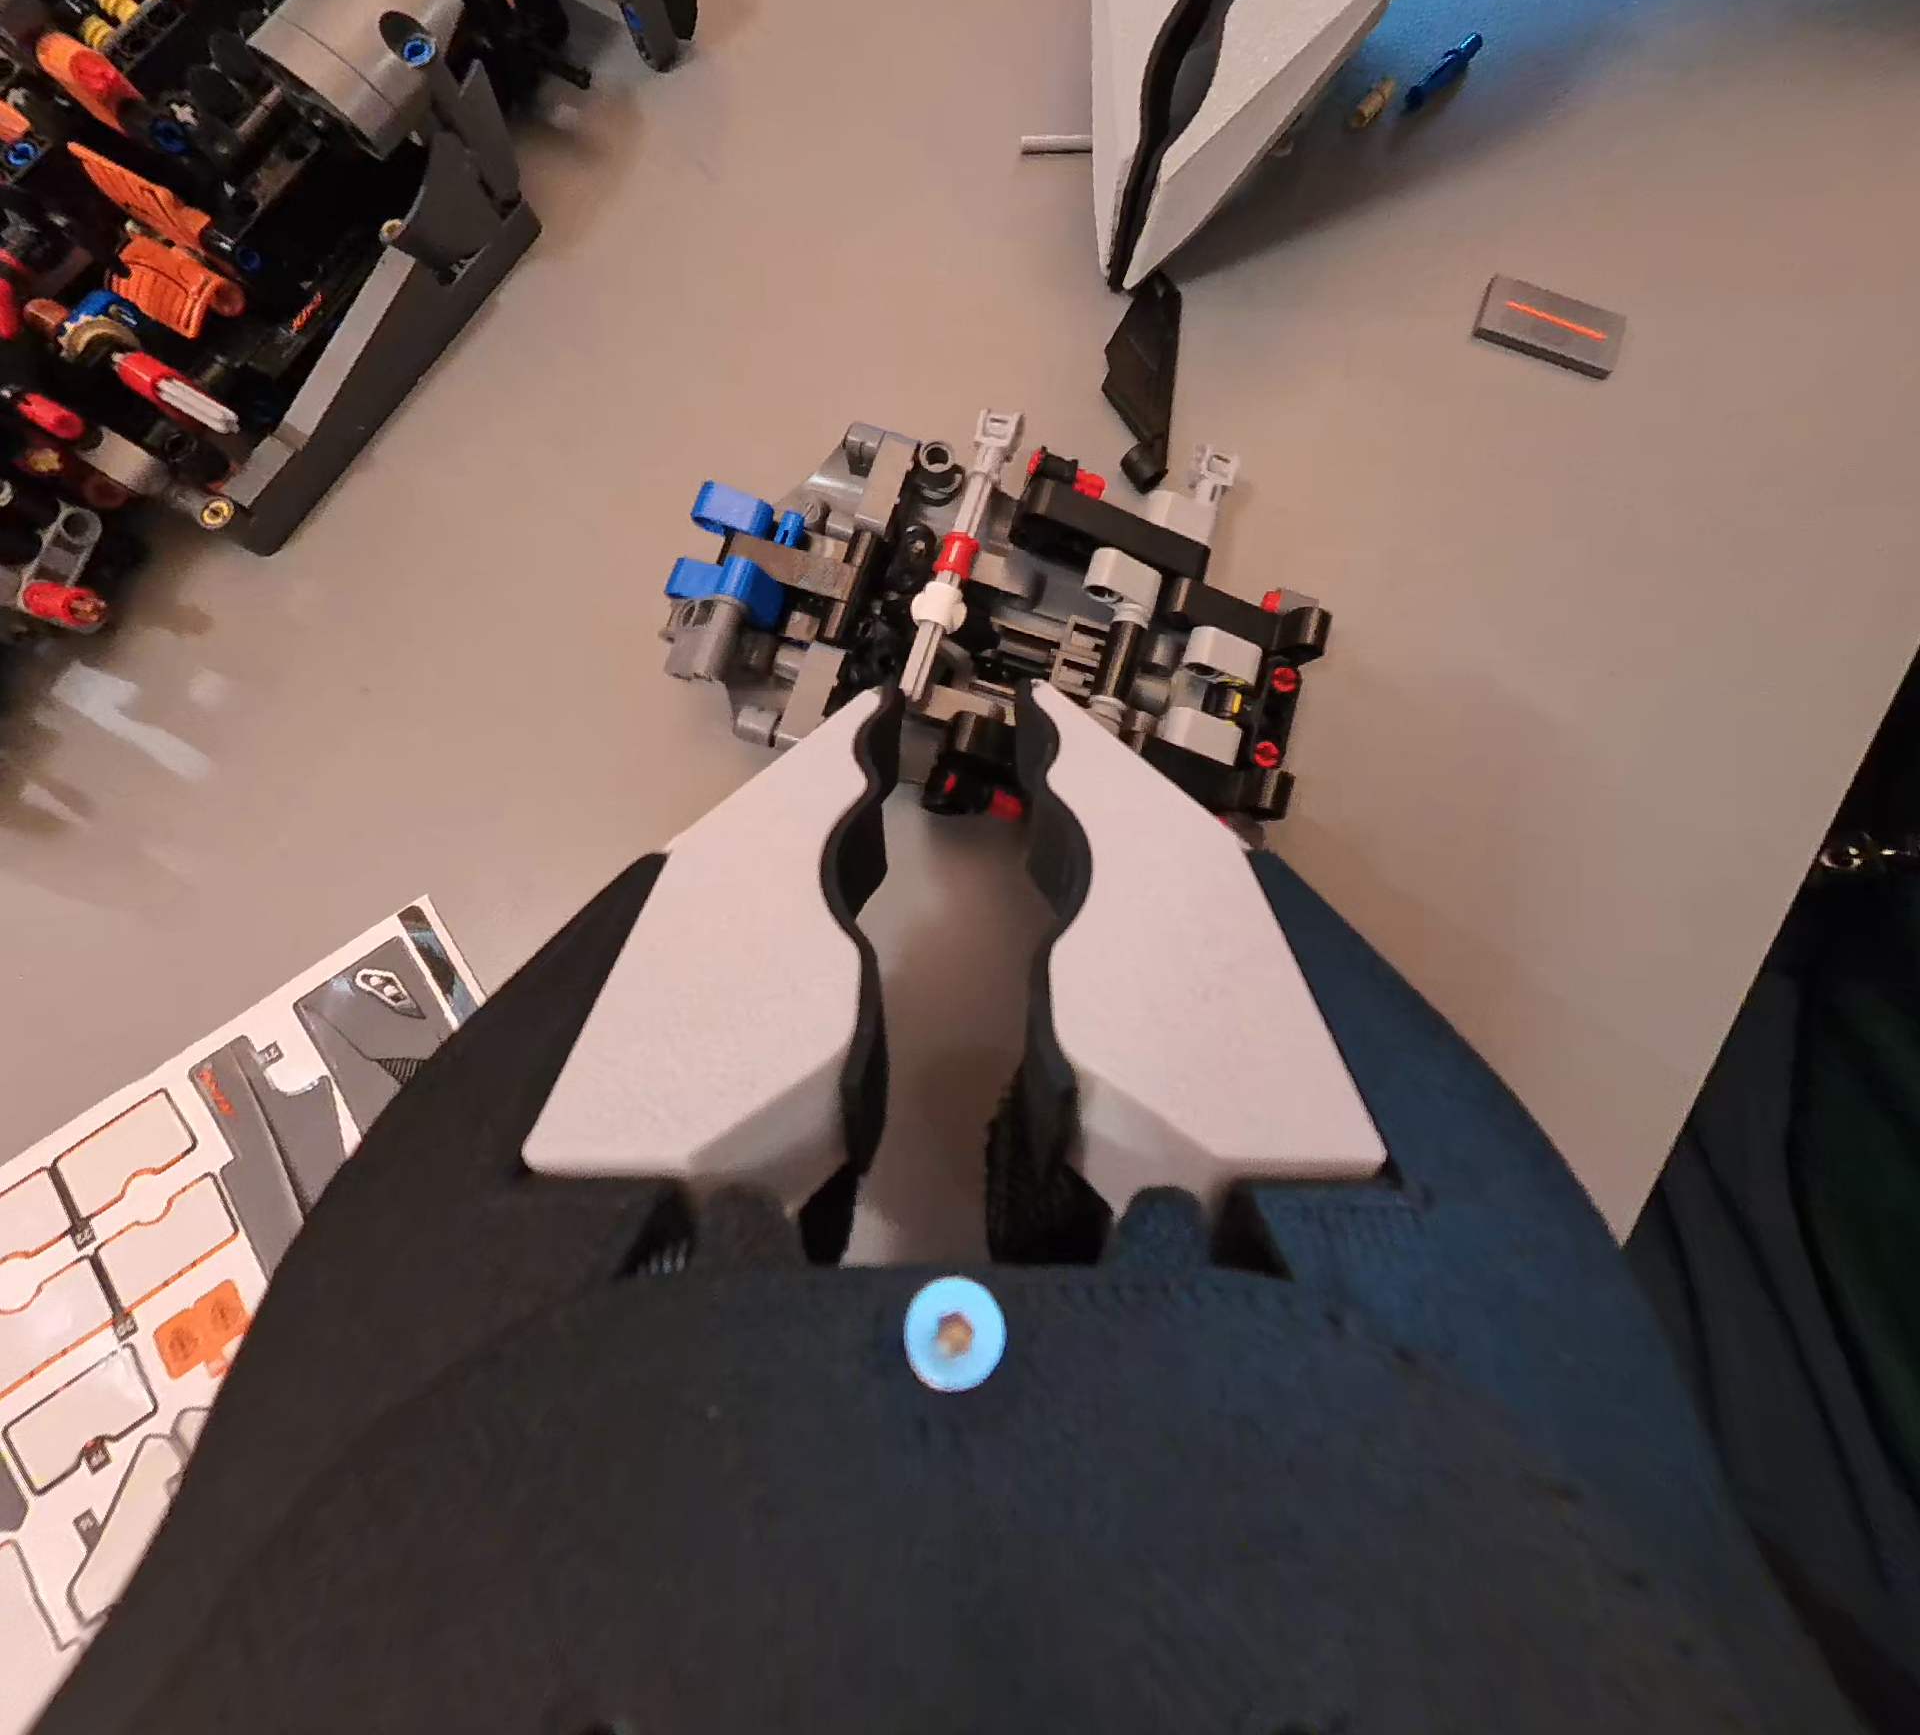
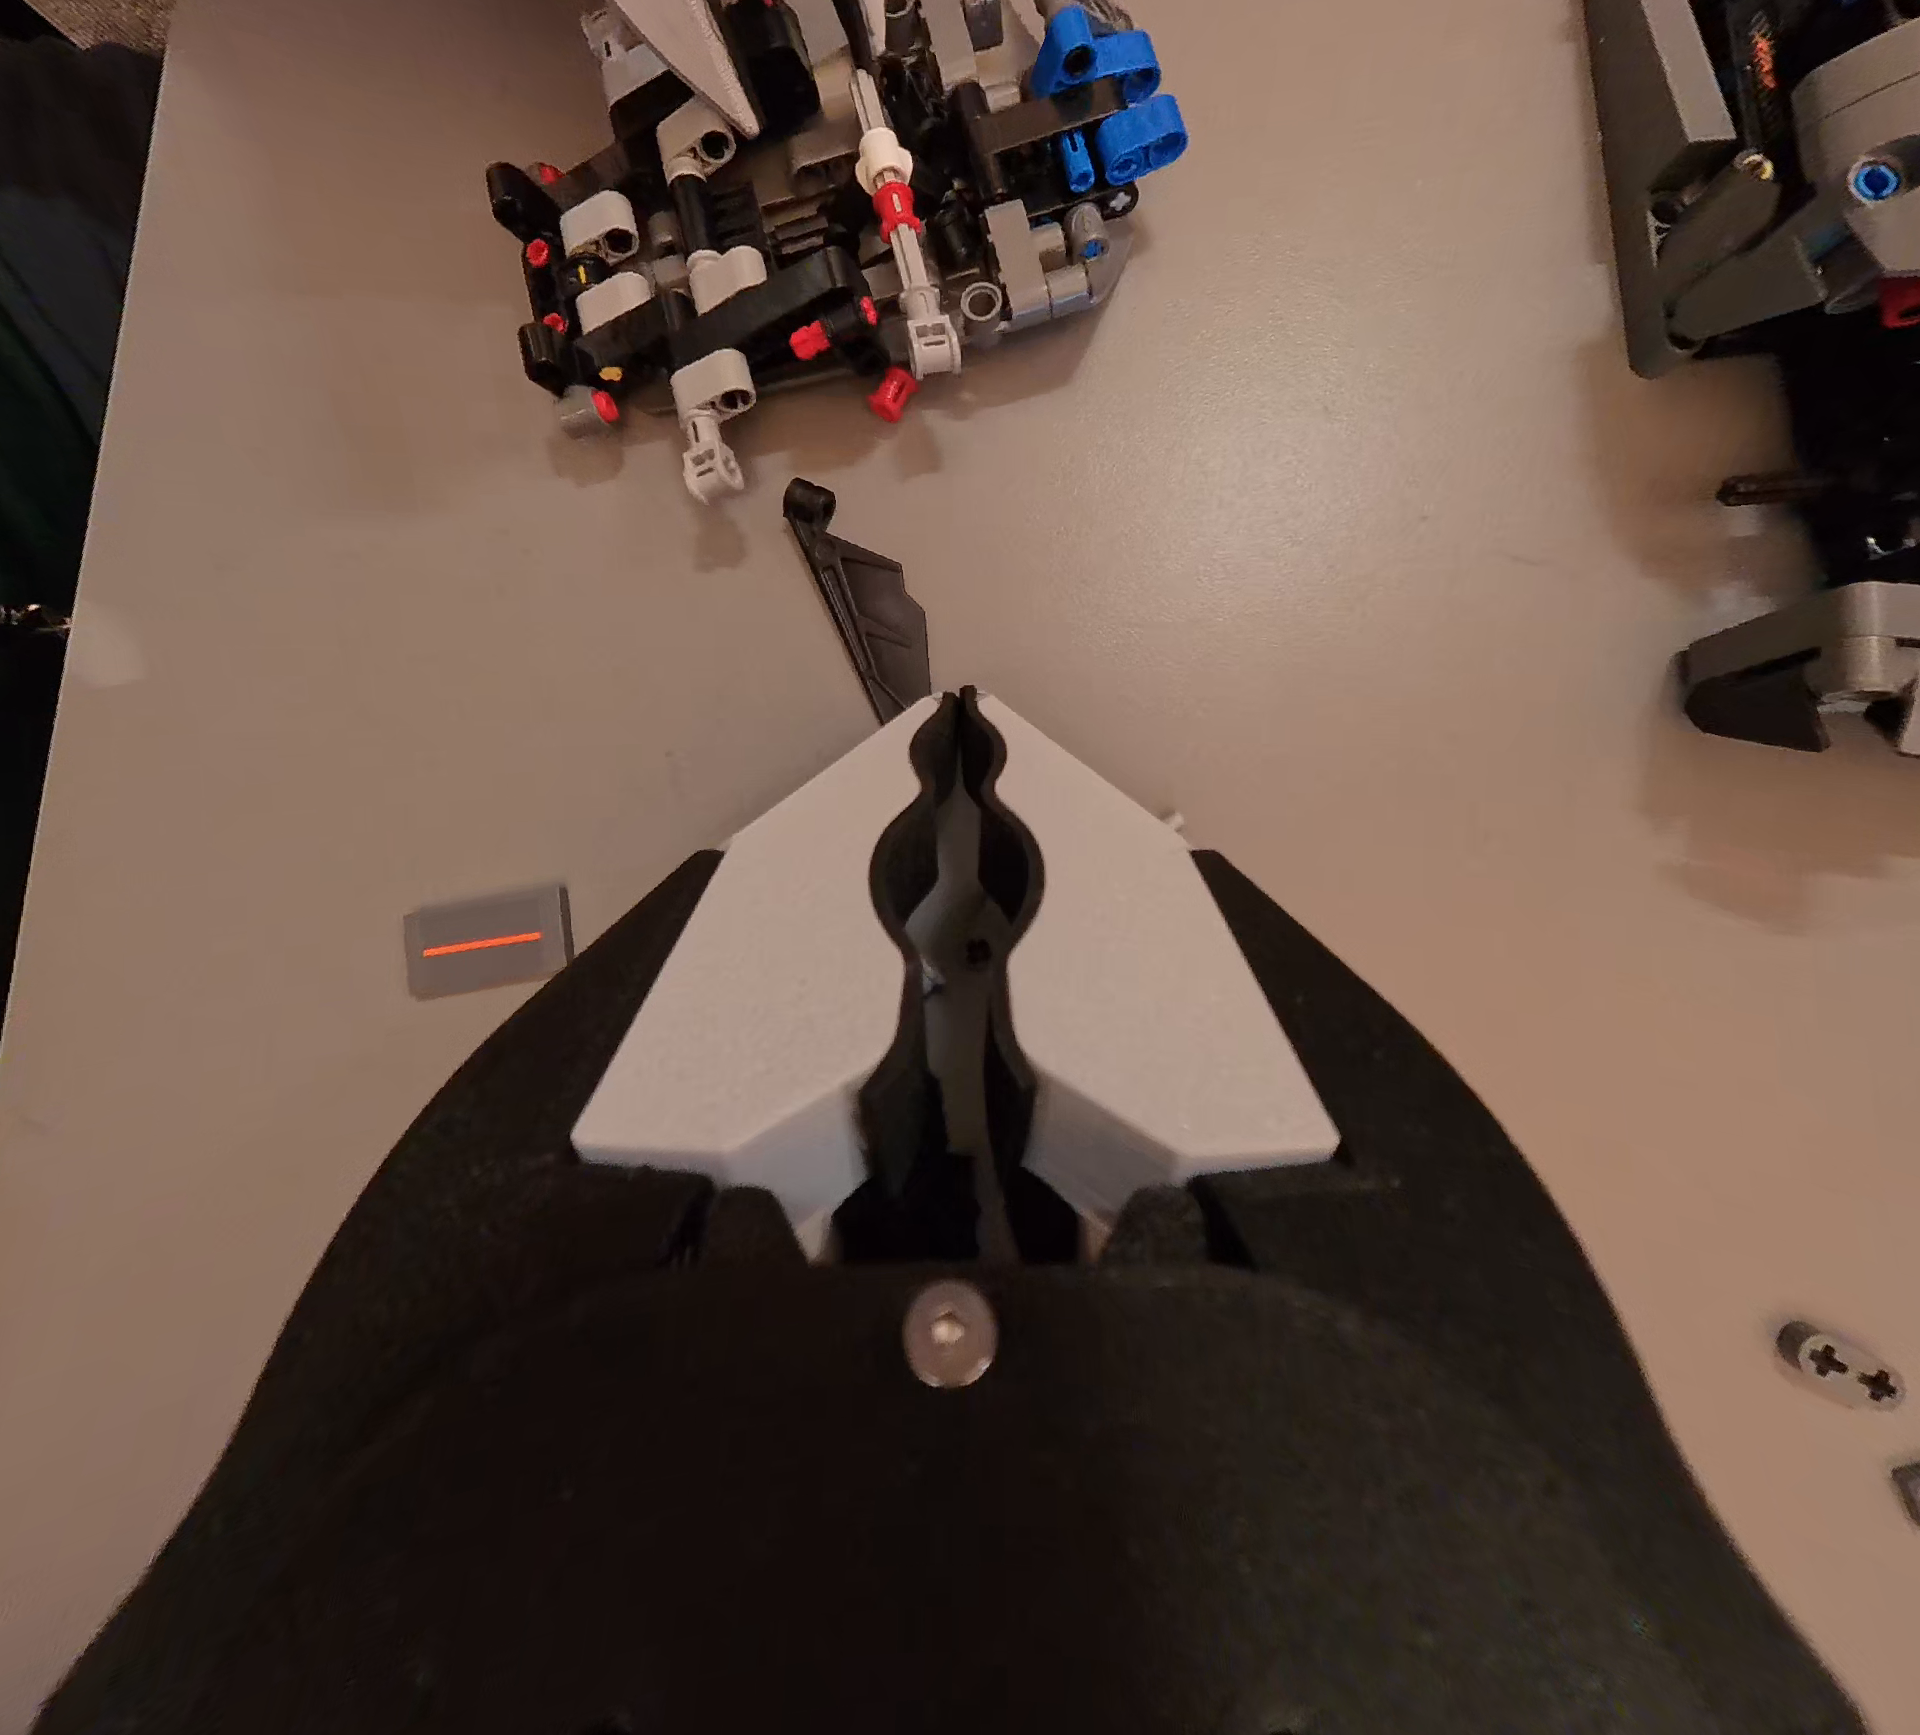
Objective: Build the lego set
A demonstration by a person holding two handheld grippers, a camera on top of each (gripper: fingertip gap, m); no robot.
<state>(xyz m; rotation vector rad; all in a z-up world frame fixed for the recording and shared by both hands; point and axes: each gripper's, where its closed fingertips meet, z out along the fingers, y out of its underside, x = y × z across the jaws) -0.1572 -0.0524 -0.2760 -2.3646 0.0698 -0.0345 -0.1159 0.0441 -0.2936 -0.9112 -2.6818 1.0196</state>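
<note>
A small Lego Technic sub-assembly (image 1: 1039, 605) of black, grey, blue and red parts lies on the grey table; it also shows in the right wrist view (image 2: 810, 231). My left gripper (image 1: 961, 698) is closed on a black part at its near edge. The left gripper also shows in the right wrist view (image 2: 810, 90). My right gripper (image 2: 961, 698) is shut on a thin black panel piece (image 2: 868, 615). The panel sticks out toward the sub-assembly and stops just short of it. The left wrist view shows the right gripper (image 1: 1127, 277) with the panel (image 1: 1143, 376) at its tip.
A large part-built chassis (image 1: 260, 179) stands at the far left, and shows in the right wrist view (image 2: 1766, 127). A sticker sheet (image 1: 156, 1218) lies near left. A grey tile with an orange line (image 2: 488, 942), a blue pin (image 1: 1444, 70) and a grey connector (image 2: 1839, 1363) lie loose. The table edge (image 1: 1766, 958) runs close on the right.
</note>
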